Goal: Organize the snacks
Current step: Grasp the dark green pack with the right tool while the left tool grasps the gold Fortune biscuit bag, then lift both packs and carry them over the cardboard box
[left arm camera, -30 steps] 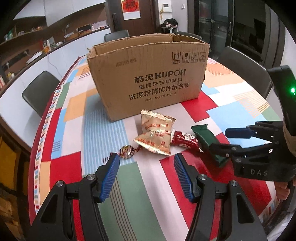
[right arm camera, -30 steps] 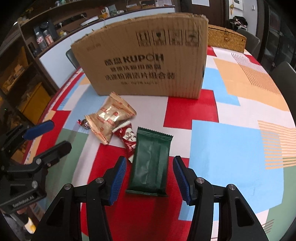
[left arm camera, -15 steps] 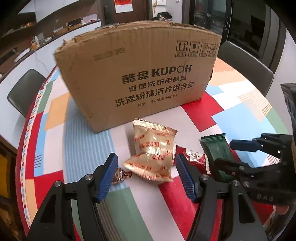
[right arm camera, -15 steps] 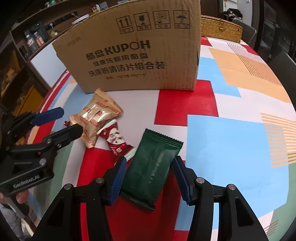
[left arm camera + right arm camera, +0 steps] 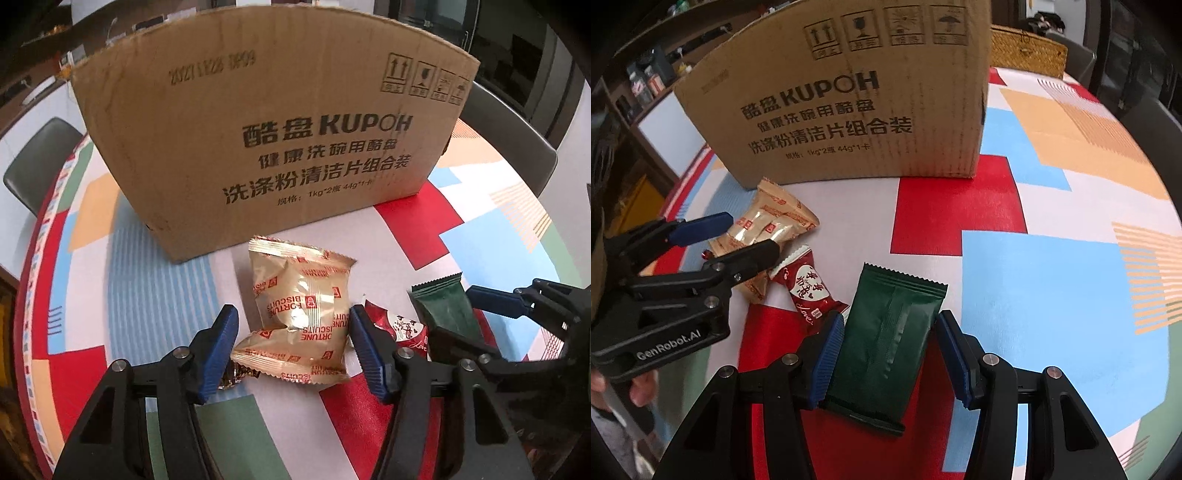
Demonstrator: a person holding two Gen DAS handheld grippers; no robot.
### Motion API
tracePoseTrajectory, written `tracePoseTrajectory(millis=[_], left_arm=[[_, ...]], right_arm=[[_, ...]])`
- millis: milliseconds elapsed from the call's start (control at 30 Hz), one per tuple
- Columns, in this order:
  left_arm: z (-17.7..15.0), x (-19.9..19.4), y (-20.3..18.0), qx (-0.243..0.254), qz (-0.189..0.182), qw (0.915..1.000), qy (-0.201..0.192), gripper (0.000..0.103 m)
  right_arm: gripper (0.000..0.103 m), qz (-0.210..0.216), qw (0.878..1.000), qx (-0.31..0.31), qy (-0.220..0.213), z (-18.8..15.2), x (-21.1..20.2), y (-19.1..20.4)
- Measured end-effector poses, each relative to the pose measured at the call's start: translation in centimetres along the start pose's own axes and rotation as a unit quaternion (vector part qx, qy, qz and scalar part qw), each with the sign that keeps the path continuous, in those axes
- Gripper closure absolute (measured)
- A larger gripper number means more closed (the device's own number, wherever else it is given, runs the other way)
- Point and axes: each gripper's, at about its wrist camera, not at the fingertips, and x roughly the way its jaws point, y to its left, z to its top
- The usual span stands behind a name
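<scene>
Gold foil Fortune Biscuits packet [image 5: 299,295] flat on the patchwork tablecloth [image 5: 1052,295], lodged between the blue pads of the left gripper [image 5: 291,314], upper half jutting toward 12 o'clock beyond the fingertips. Dark green snack packet [image 5: 886,332] likewise between the pads of the right gripper [image 5: 890,328], serrated top end toward 12 o'clock, bottom end back near the jaw roots.

Counted: one gold biscuit packet, one green packet, one red wrapped candy [image 5: 807,291] between those two, one small foil-wrapped sweet [image 5: 231,374] at 7 o'clock of the gold packet and half hidden behind the left gripper's left finger, one KUPOH cardboard box [image 5: 277,129] upright at 12 o'clock of all the snacks.

Left gripper about half open, jaws just closing in, gold packet inside the gap; right-hand pad at the packet's edge, left-hand pad with a gap beside it, no squeeze visible. Right gripper under half open, left-hand pad against the green packet's edge, right-hand pad just clear of it, nothing lifted.
</scene>
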Motion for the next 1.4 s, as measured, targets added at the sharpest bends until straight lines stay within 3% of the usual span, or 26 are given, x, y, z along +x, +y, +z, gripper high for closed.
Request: tracePoseTrajectory(millis=[233,433,900,1400], left_arm=[[0.0,0.2,0.4,-0.009,0.000,1.0000,0.001,0.045],[-0.1,0.1,0.3,-0.012,0.003,0.9999,0.002,0.052],[-0.8,-3.8,-0.6,-0.027,0.014,0.9989,-0.037,0.053],[1.0,-10.7,-1.4,-0.019,0.028,0.9924,-0.119,0.053]], right_arm=[[0.050,-0.052,0.997,-0.053,-0.021,-0.5,0.3,2.1],[0.057,-0.048,0.997,-0.052,-0.028,-0.7,-0.1,2.0],[0.057,-0.029,0.998,-0.023,-0.044,-0.2,-1.7,0.0],[0.057,-0.016,0.988,-0.042,-0.150,2.2,-8.2,1.0]])
